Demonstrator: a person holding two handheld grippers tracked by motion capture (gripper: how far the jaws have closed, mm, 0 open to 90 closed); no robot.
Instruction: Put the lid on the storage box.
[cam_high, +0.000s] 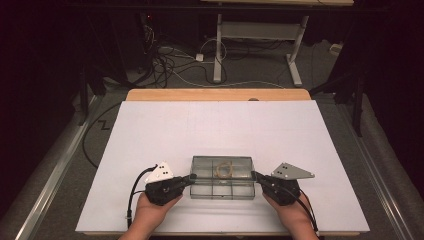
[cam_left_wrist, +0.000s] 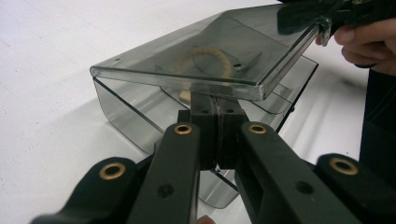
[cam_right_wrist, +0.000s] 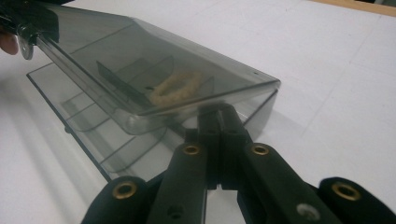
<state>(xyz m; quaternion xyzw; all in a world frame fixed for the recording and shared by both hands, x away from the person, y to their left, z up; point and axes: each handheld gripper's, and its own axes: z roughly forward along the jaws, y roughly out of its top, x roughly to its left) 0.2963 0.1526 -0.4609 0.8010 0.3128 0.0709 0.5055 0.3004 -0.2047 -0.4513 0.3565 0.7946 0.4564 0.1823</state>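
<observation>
Clear divided box (cam_high: 222, 177) sitting at 6 o'clock on the white counter (cam_high: 150, 130), lid (cam_left_wrist: 205, 60) lifted and tilted above the base, a beige band (cam_high: 224, 170) lying in a far compartment. Left tool (cam_high: 189, 179) at the box's 9 o'clock end, jaws pressed together under the lid edge with nothing visibly between them; right tool (cam_high: 257, 176) at the 3 o'clock end, likewise fully closed beneath the lid. Risk from here, probably: lid merely propped rather than gripped, so sliding off a jaw tip and snapping down, or uneven lifting tipping the base and spilling the band.
</observation>
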